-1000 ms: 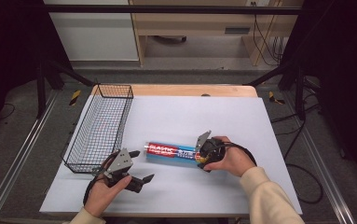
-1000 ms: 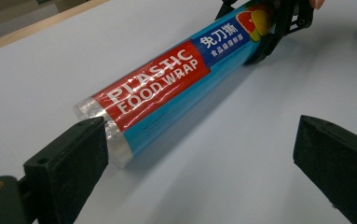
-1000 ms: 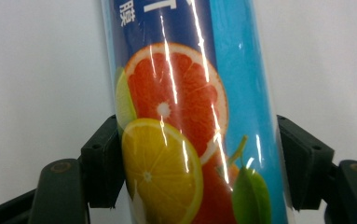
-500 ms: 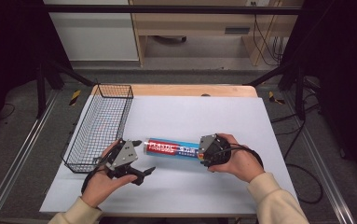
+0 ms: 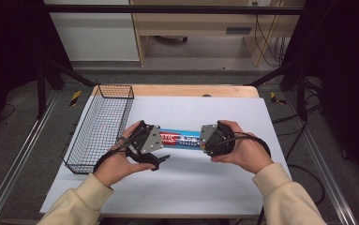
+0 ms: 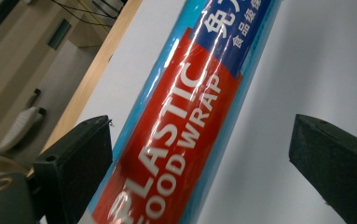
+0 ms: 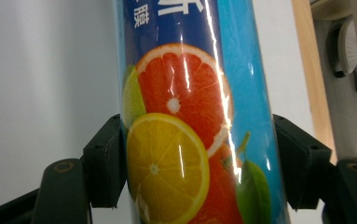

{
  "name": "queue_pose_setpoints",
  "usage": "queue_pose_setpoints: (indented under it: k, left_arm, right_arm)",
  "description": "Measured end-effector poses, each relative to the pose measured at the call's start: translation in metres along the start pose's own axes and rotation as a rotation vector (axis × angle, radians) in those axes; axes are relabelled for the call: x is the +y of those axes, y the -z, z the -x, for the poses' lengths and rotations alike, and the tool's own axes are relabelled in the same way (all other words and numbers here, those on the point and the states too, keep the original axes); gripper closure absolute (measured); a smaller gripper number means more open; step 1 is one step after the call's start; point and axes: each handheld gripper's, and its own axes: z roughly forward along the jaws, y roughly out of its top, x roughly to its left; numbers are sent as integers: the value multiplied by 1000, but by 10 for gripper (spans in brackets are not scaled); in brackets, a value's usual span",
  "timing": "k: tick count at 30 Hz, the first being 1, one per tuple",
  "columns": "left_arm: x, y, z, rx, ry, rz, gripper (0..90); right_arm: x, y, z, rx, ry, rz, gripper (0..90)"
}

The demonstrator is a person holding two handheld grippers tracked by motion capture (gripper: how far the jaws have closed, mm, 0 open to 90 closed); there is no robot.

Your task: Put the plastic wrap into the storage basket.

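A plastic food wrap roll point(image 5: 182, 138), blue with a red label, is held level above the white table sheet point(image 5: 224, 187). My right gripper point(image 5: 204, 139) is shut on its right end. In the right gripper view both black jaws press the sides of the roll point(image 7: 185, 140) at its citrus picture, around my right gripper point(image 7: 195, 126). My left gripper point(image 5: 160, 151) is at the roll's left end. In the left gripper view the roll point(image 6: 176, 121) runs between the jaws of my left gripper point(image 6: 199, 123), which have just been closing; a gap remains at the right jaw.
A black wire basket point(image 5: 115, 86) stands on the table's left side, close to my left hand. A wooden table edge point(image 5: 191, 90) runs along the back. Dark frame posts and cables stand beyond the table on both sides.
Both hands have risen, and the right gripper has lifted the roll off the sheet. The left gripper has moved up and right, so its jaws now straddle the roll's left end.
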Motion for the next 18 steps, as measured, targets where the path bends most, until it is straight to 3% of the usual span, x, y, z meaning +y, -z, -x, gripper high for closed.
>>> queue_pose_setpoints:
  k: [3,6,9,10,18]
  left_arm:
    - [7,-5,-1,22,-50,-31,71]
    - [12,-8,-1,28,-72,-39,77]
    - [14,-10,-3,34,-75,-50,85]
    - [14,-11,-4,34,-74,-58,90]
    - [14,-16,-5,21,-92,-101,124]
  right_arm:
    - [5,6,3,-9,14,-2,297]
    - [10,11,3,-18,28,-8,297]
    - [13,14,3,-16,39,-3,298]
    - [16,17,2,6,44,-6,297]
    - [26,22,0,7,84,-13,298]
